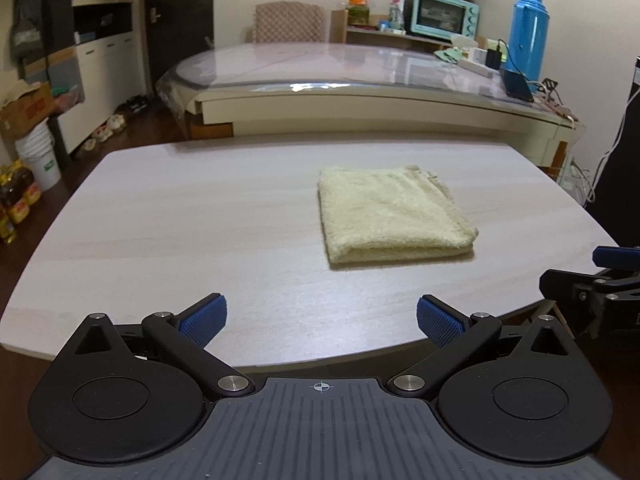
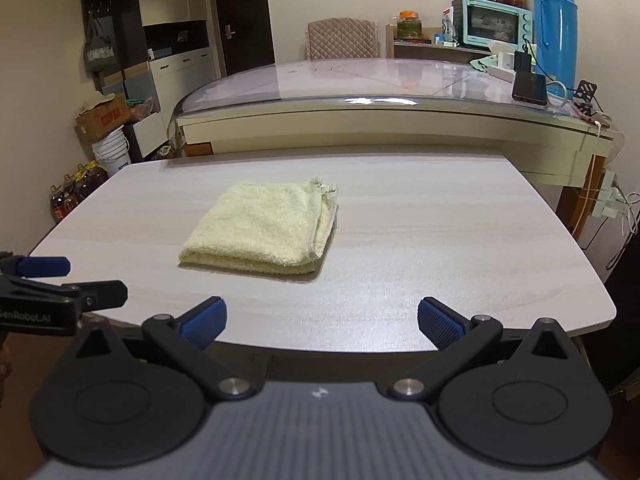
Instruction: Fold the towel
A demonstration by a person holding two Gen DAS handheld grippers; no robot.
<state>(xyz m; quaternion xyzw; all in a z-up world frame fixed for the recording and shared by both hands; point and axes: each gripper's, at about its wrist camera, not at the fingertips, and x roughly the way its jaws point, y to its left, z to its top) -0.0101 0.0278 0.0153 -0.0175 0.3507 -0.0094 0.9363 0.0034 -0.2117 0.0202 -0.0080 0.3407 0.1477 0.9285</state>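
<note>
Fingers of the left gripper point(image 1: 322, 316) spread wide, nothing between the blue pads point(image 1: 206, 317); fingers of the right gripper point(image 2: 322, 316) likewise spread and empty. Both hang over the near edge of the pale wood table point(image 1: 160, 216). Folded cream towel point(image 1: 390, 214) lies flat ahead of the fingertips, well apart: forward-right of the left pair, forward-left of the right pair point(image 2: 266, 226).
</note>
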